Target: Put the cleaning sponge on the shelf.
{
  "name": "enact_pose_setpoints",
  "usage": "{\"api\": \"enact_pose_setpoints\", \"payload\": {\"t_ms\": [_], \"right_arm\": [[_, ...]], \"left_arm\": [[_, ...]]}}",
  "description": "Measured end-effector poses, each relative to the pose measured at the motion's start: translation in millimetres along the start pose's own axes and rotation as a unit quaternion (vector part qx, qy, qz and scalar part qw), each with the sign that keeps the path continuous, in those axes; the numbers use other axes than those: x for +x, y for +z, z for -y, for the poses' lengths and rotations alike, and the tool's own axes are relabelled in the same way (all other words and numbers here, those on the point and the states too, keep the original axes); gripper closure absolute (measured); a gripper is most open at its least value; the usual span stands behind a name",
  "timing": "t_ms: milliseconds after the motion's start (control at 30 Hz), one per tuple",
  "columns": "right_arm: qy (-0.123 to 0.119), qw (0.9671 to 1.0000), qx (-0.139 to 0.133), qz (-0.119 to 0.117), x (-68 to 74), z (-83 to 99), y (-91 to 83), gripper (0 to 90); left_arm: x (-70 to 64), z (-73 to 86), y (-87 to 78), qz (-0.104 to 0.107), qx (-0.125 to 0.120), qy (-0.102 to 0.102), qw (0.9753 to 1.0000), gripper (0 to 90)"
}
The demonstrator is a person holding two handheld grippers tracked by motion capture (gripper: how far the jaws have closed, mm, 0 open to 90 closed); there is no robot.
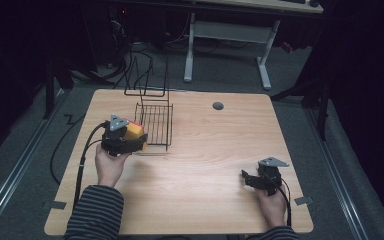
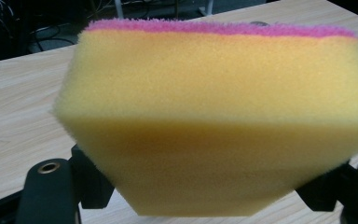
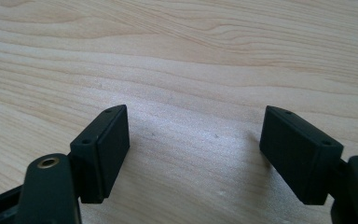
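A thick yellow sponge (image 2: pixel 214 126) with a pink top is held up beside the wire rack (image 1: pixel 155 122).

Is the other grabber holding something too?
No, the right gripper has its jaws wide apart over bare table, with nothing between them.

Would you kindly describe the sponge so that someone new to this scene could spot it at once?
Start at the wooden table and find the black wire rack near its far left corner. Just left of the rack, the left tool grips the sponge. It is a thick yellow foam block with a thin pink layer on one face, the scene's one brightly coloured item.
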State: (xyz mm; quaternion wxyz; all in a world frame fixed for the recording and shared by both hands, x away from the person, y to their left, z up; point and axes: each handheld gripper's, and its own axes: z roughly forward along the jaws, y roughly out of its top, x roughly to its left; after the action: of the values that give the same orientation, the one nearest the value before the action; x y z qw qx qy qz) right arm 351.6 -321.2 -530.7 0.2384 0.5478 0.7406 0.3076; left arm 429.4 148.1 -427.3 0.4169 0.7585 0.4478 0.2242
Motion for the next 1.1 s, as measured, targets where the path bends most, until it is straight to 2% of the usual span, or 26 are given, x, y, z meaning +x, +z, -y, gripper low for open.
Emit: {"api": "enact_pose_setpoints", "payload": {"t_ms": [233,467,567,1000,1100], "right_arm": [[-0.001,1.0,0.0,0.0,-0.1,0.0,0.0,24.4],[-0.001,1.0,0.0,0.0,-0.1,0.0,0.0,24.4],[-0.001,1.0,0.0,0.0,-0.1,0.0,0.0,24.4],[0.0,1.0,0.0,0.0,0.1,0.0,0.0,24.4],[0.0,1.0,0.0,0.0,0.0,0.0,0.0,24.3]], "left_arm": [[-2.8,-6.6,10.4,0.002,-0.001,0.002,1.0,23.3],[-8.2,-13.9,20.2,-0.009,0.003,0.018,0.9998,23.2],[-8.3,-16.2,24.8,-0.005,-0.003,0.013,0.9999,23.3],[-7.6,-23.1,48.8,-0.019,0.015,0.018,0.9995,23.2],[-6.3,-23.2,53.9,-0.015,0.013,0.01,0.9998,23.2]]}}
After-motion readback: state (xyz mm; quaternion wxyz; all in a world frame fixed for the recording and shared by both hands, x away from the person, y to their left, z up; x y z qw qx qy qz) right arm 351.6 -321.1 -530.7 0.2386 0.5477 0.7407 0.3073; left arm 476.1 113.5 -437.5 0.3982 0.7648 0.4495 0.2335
